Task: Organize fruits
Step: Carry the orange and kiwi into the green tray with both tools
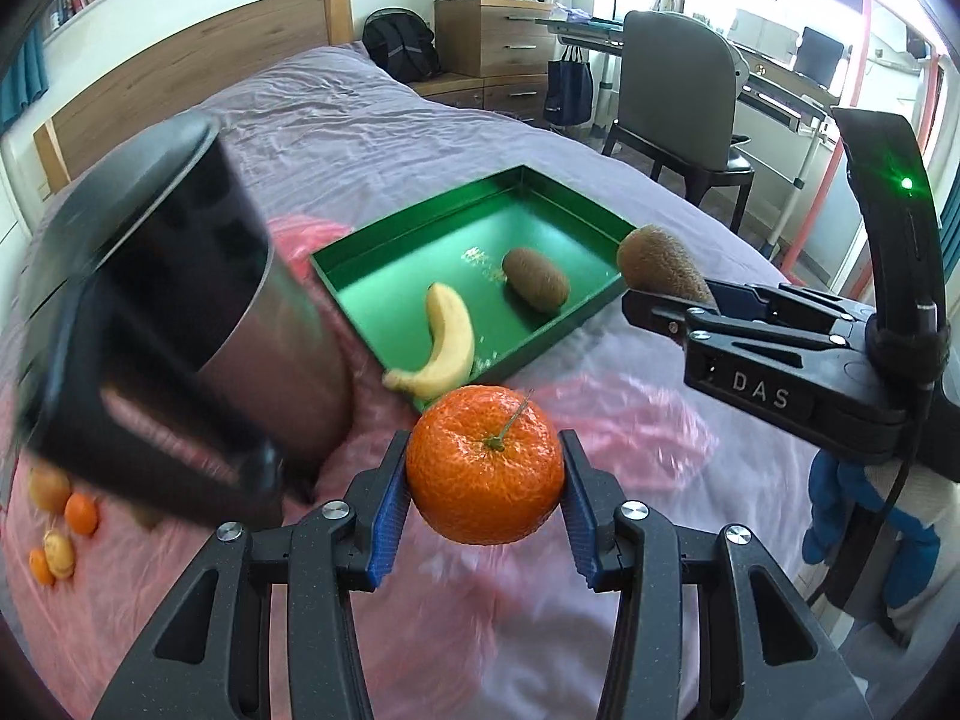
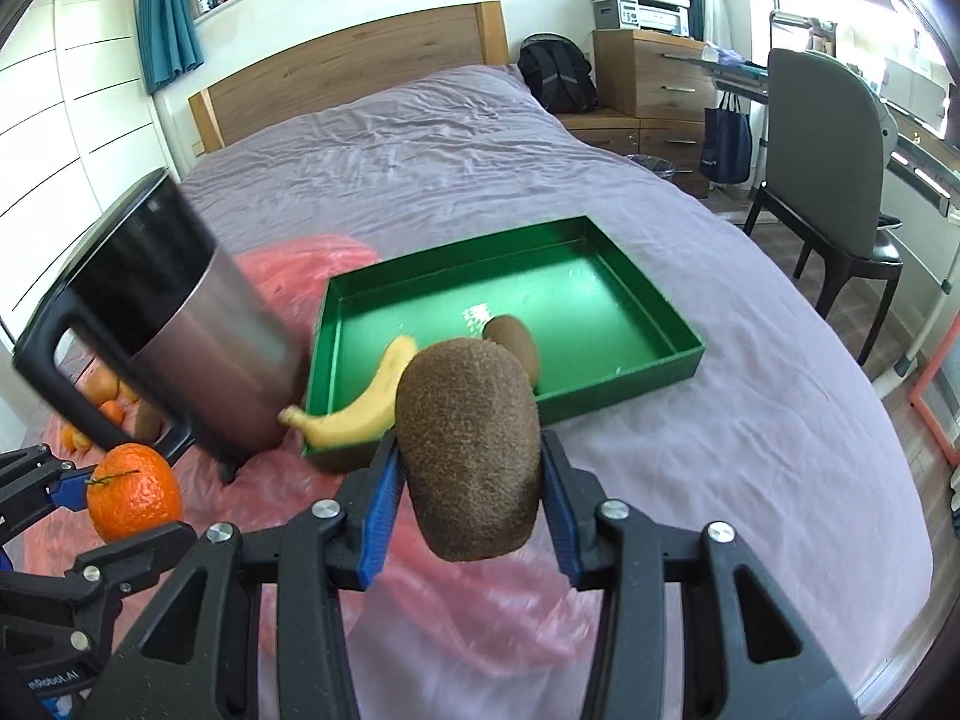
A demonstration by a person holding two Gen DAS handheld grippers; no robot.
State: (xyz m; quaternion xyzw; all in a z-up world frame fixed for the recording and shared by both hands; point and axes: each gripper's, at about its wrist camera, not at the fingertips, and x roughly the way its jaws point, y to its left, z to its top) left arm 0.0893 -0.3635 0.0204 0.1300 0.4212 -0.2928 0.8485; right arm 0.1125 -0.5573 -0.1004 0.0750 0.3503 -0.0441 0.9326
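Above a bed draped in purple, the left gripper has its fingers clamped on a mandarin, stem up. The right gripper grips a kiwi held lengthwise, pointing toward the green tray. Inside lie a second kiwi and a banana, whose stem overhangs the near rim beside a steel mug.

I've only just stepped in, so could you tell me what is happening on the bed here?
A person is sorting fruit into a green tray on the bed, with a gripper in each hand. The left gripper is shut on a mandarin; the right gripper is shut on a kiwi. Both fruits are held in the air, short of the tray, which already holds a banana and another kiwi.
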